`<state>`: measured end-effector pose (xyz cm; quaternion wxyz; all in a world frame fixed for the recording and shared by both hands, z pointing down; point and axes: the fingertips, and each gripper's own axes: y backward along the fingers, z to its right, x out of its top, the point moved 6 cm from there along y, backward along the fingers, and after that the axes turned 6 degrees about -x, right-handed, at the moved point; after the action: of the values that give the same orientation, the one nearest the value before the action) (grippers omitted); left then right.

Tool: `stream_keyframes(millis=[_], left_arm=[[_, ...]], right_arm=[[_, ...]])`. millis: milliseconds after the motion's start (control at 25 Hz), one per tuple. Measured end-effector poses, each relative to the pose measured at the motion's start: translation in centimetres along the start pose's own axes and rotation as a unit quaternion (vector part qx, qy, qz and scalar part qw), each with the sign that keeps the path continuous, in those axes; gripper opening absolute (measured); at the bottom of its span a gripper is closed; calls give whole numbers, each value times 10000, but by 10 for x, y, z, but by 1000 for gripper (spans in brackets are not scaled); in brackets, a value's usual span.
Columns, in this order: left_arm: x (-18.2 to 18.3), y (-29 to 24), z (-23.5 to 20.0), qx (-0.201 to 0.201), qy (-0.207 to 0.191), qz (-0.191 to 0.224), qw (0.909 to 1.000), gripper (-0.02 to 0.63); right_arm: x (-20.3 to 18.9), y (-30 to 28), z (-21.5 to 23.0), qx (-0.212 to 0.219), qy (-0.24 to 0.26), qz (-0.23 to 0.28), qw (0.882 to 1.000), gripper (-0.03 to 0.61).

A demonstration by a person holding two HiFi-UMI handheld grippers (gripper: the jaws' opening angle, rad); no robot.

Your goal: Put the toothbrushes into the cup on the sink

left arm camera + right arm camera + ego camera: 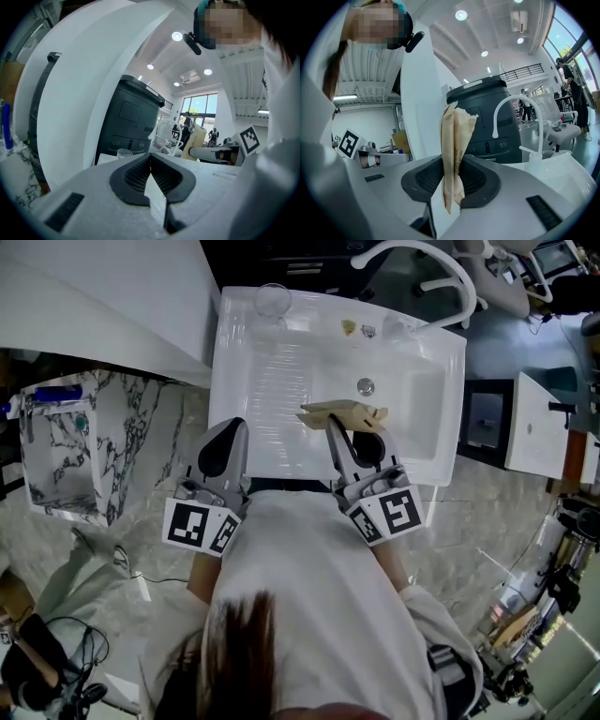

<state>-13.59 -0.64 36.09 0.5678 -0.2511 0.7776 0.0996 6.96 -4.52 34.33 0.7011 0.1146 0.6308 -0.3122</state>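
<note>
Toothbrush packets point(352, 412), tan paper, pinched in right gripper point(330, 420) above white rectangular sink point(272, 381); left gripper point(241, 421) clenched, empty; clear glass cup point(272, 298) on sink's far-left corner.

We saw a marble-patterned box point(66, 451) at our left on the pale stone floor point(492, 517), black cables point(37, 667) nearby, and a dark grey cabinet point(133, 117) beyond.
</note>
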Motion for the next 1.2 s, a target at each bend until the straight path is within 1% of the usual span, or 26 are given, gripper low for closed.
stream_keyframes(millis=[160,320,400,840,1200], left_arm=[[5,-1,-2,73,-108,3,9999,15],[8,-3,-5,354,-621,-231,9972,15],[9,-4,-5,416,-792,-296,9956,15],[13,-6,-11,311,-621,-195,9974,15],[17,-11,-17,115,-586,-97,9982,15]], right_arm=[[4,-1,2,-22,-5,81,10000,98],[5,-1,2,-71,4,140,9999,98],[5,0,3,-118,-3,162,9998,97],[16,6,5,-278,56,402,9988,97],[57,11,11,-508,243,996,9934,95]])
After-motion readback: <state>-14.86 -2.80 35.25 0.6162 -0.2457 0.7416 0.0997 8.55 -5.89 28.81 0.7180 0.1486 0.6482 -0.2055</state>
